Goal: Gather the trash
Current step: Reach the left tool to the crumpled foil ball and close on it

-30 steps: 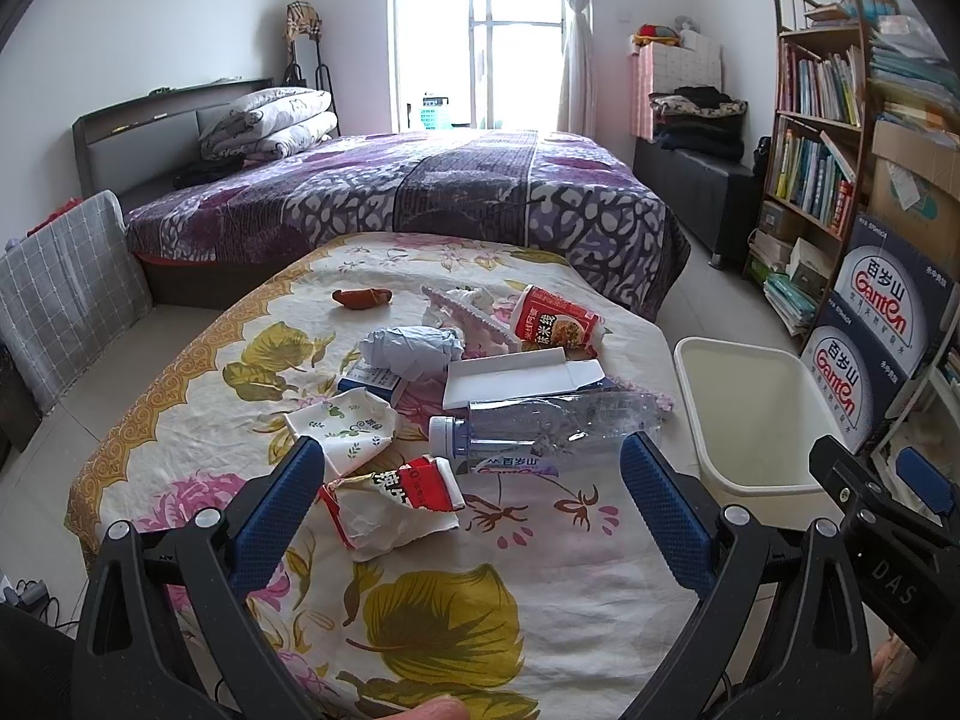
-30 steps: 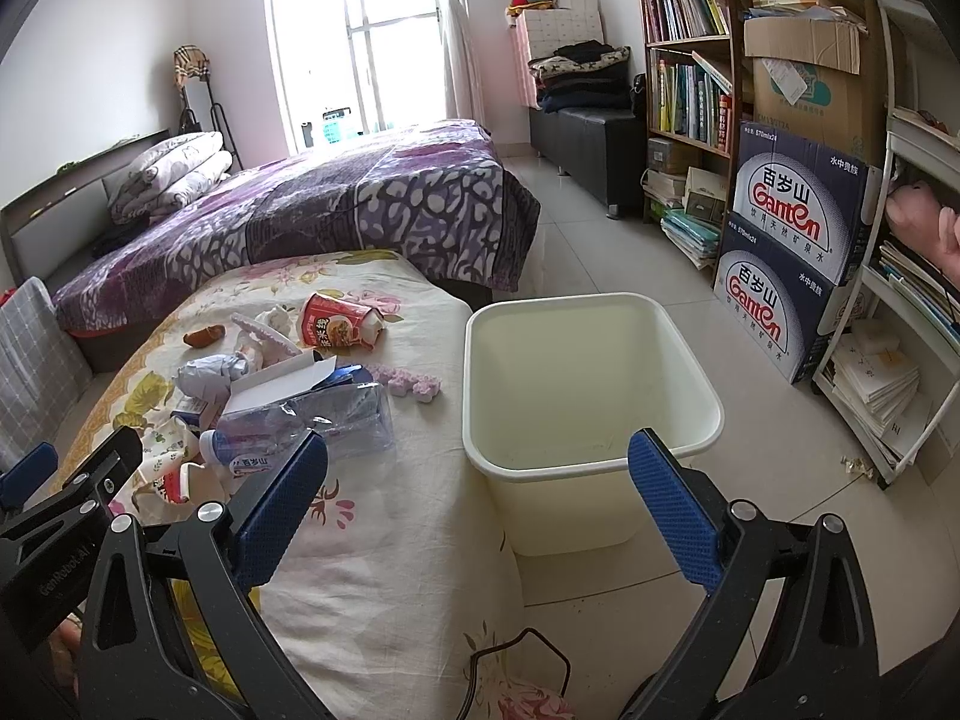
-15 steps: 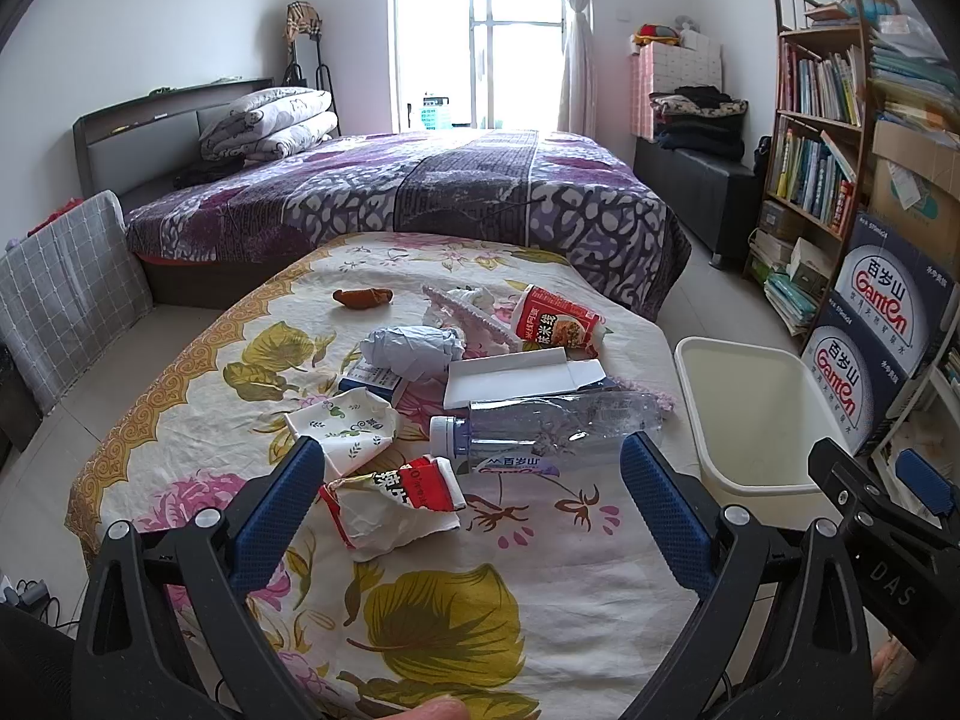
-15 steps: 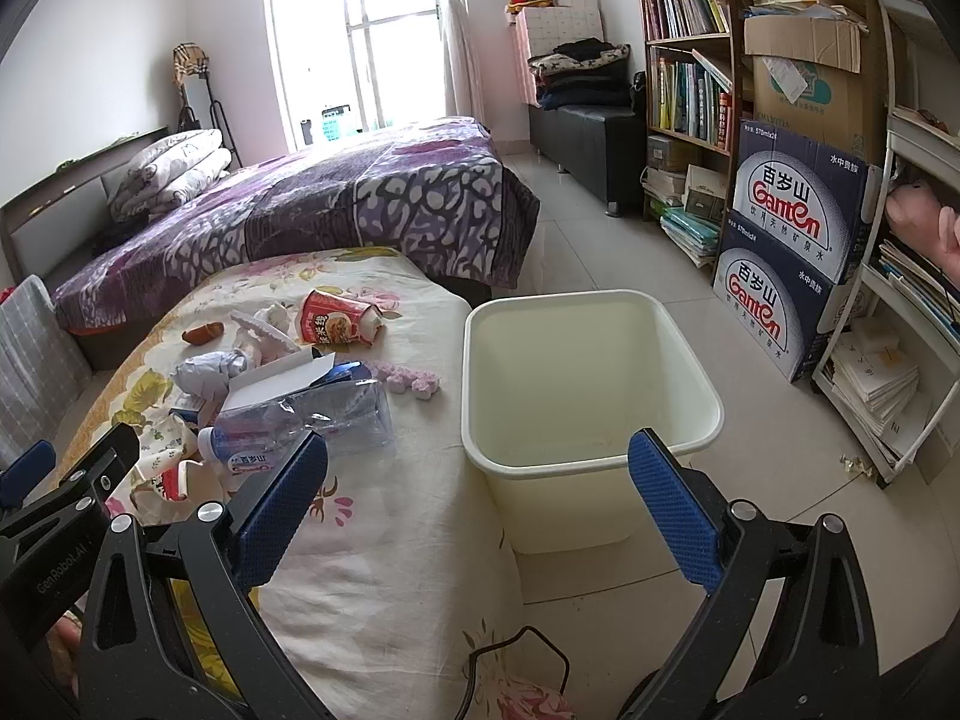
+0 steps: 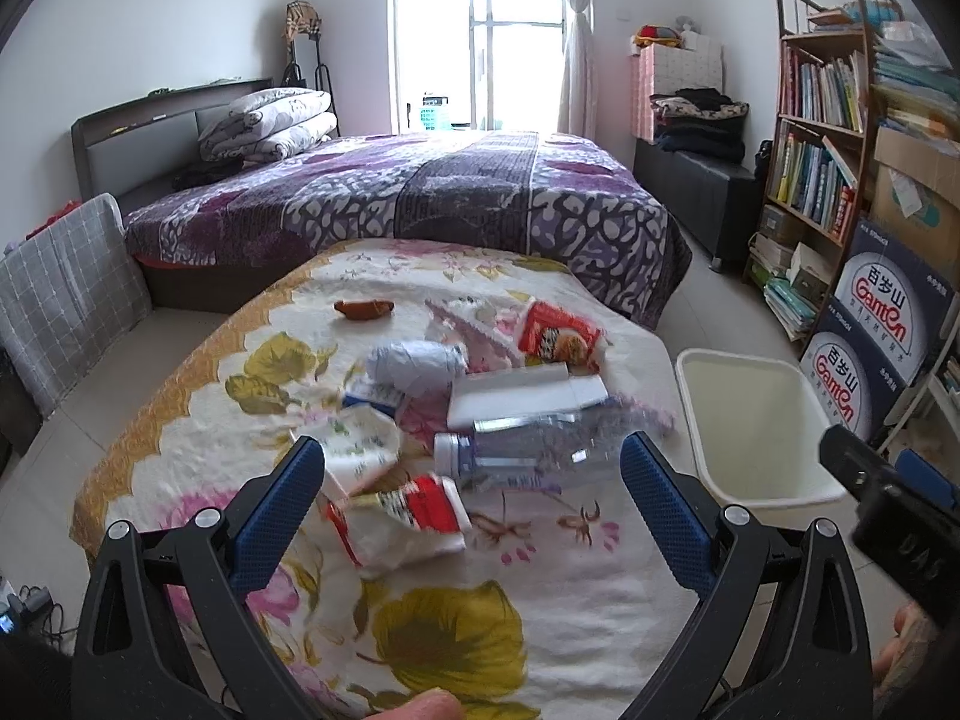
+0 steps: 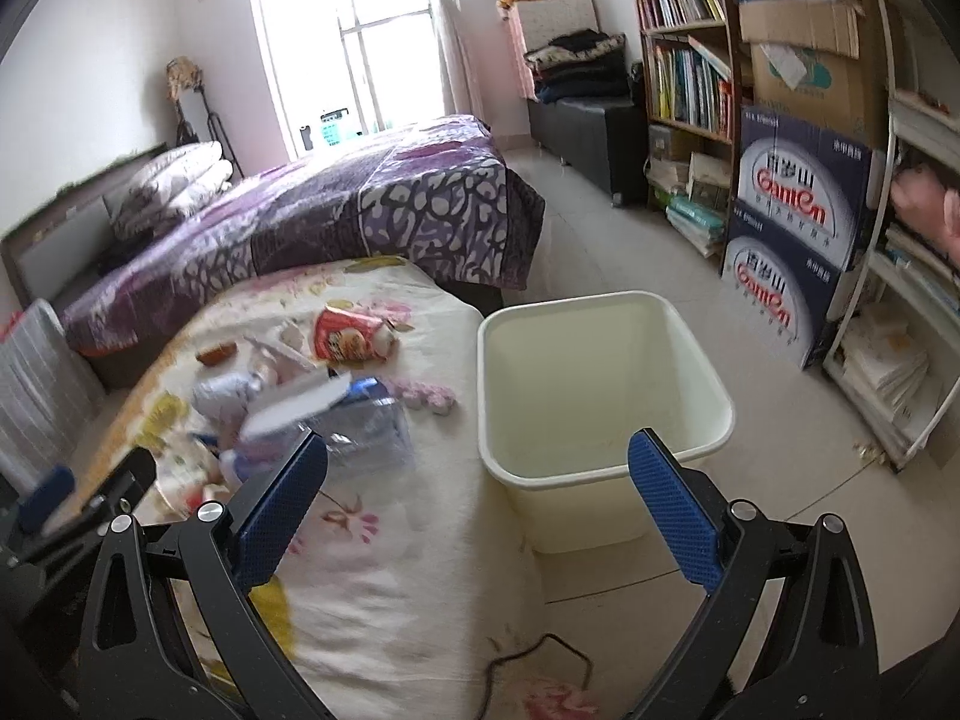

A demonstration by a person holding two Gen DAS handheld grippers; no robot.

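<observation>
left wrist, tongs point(image 5: 471, 483) spread, bottle point(image 5: 528, 441) ahead

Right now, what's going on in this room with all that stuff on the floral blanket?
A person holds a two-finger gripper in each hand, about to clear trash off a floral-covered table. The left gripper hangs open over a red and white wrapper and a clear plastic bottle, gripping nothing. The right gripper is open too, aimed toward the cream waste bin on the floor beside the table. The bin looks empty; no trash has gone in yet.
</observation>
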